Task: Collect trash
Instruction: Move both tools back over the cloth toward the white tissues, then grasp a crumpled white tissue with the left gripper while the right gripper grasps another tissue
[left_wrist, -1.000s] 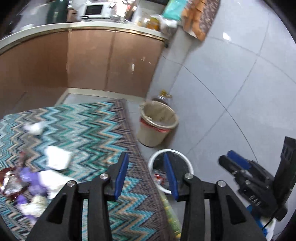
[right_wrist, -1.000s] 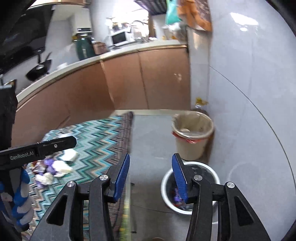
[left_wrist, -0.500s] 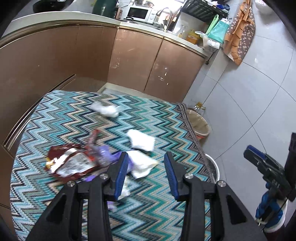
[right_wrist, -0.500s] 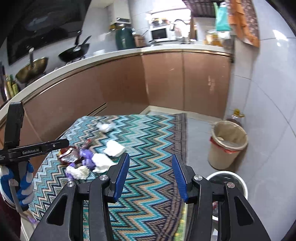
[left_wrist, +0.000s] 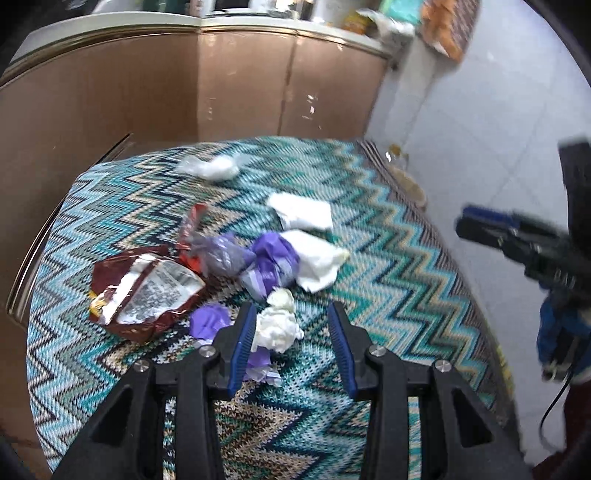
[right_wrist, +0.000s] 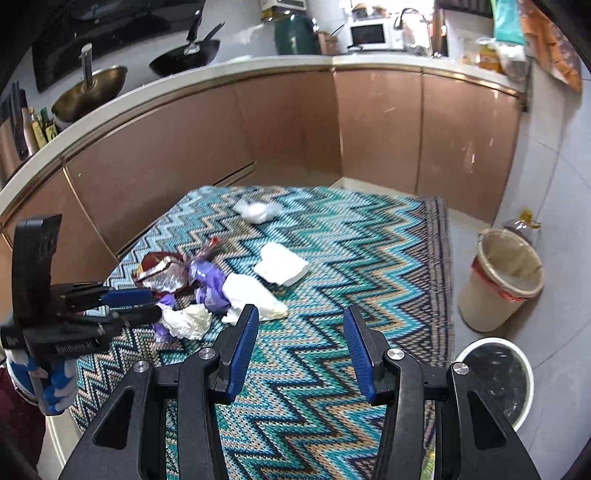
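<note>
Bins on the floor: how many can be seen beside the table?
2. A beige bin with a liner stands by the wall, near the table's far corner. A white-rimmed bin with a dark inside stands nearer the camera, in front of it. More may be hidden behind the table.

We swung both grippers off the floor side and over the zigzag cloth (left_wrist: 388, 258). The left gripper (left_wrist: 291, 332) left the white-rimmed bin (right_wrist: 493, 380) and came down close over the trash pile; a crumpled white tissue (left_wrist: 277, 326) now sat just ahead of its left finger. The right gripper (right_wrist: 301, 341) turned from the bins toward the cloth's middle.
</note>
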